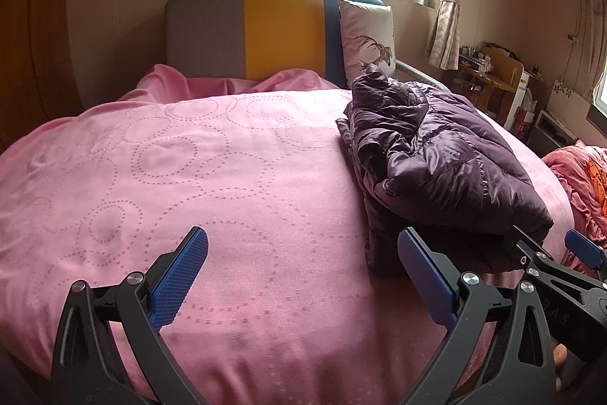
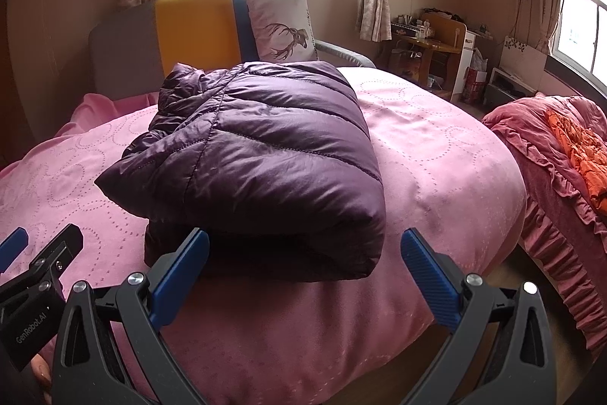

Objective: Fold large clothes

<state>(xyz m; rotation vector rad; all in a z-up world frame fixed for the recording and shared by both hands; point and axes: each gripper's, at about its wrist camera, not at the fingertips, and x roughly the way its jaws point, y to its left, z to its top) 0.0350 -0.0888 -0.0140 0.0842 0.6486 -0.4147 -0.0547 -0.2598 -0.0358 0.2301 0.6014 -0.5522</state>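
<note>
Nearest the left wrist lens, your left gripper [image 1: 303,276] stands wide open and holds nothing, hovering over bare pink bedspread [image 1: 170,158] just left of the purple down jacket [image 1: 436,154]. The jacket lies folded into a thick bundle on the bed, so the spread jaws suggest release after a fold. Note that its right-hand edge is cut off behind the right gripper [image 1: 546,249], which shows only in part at the frame edge.

Nearest the right wrist lens, your right gripper [image 2: 305,272] is equally wide open and empty, directly in front of the jacket [image 2: 258,154]. The fold's underside and any tucked sleeves are hidden; judge neatness with caution.
</note>
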